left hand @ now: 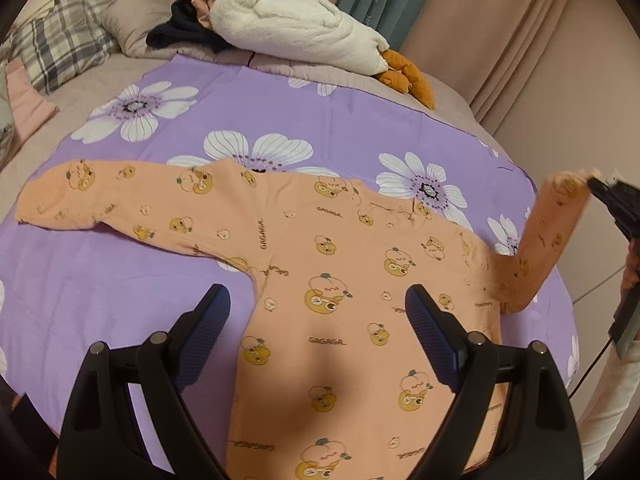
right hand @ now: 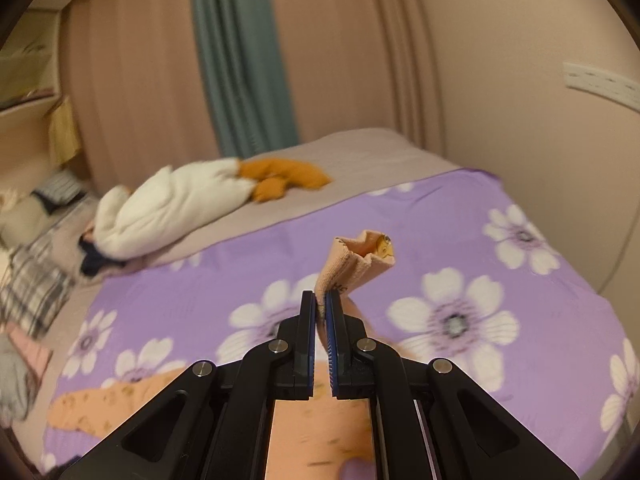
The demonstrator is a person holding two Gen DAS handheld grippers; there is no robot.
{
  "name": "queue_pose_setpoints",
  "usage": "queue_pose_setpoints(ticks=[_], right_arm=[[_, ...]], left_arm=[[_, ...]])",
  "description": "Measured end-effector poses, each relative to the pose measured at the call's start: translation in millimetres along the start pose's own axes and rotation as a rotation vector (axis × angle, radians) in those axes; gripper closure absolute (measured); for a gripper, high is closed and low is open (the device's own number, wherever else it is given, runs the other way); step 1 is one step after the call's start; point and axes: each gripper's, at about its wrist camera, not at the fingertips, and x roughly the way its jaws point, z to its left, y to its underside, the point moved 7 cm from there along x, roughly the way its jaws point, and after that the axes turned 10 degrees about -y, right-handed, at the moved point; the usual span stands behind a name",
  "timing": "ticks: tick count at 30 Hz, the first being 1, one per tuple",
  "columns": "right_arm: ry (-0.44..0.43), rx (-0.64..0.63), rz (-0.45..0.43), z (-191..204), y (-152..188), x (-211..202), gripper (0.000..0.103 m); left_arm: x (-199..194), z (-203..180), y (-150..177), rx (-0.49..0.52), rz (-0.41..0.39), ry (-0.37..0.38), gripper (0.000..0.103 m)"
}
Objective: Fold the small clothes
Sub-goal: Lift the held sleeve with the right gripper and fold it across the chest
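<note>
A small orange long-sleeved top (left hand: 340, 280) with cartoon prints lies flat on a purple flowered sheet (left hand: 120, 280). Its left sleeve (left hand: 80, 196) lies spread out to the left. My left gripper (left hand: 316, 300) is open and empty, hovering above the top's body. My right gripper (right hand: 320, 300) is shut on the right sleeve's cuff (right hand: 356, 264) and holds it lifted off the sheet; it shows in the left wrist view (left hand: 596, 184) at the right edge, with the sleeve (left hand: 536, 248) raised.
A white plush toy with orange feet (left hand: 304, 32) lies at the bed's far side, with dark clothes (left hand: 180, 28) and plaid pillows (left hand: 60, 40) at the far left. Curtains (right hand: 240, 60) and a wall stand behind the bed.
</note>
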Motion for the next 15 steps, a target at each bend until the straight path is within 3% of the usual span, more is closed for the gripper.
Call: queue_pose_setpoints(ticks=[15], right_arm=[[-0.231, -0.086, 0.286, 120, 101, 75, 0.096]], left_arm=[[0, 21, 1, -0.032, 0.003, 0.001, 0.014]])
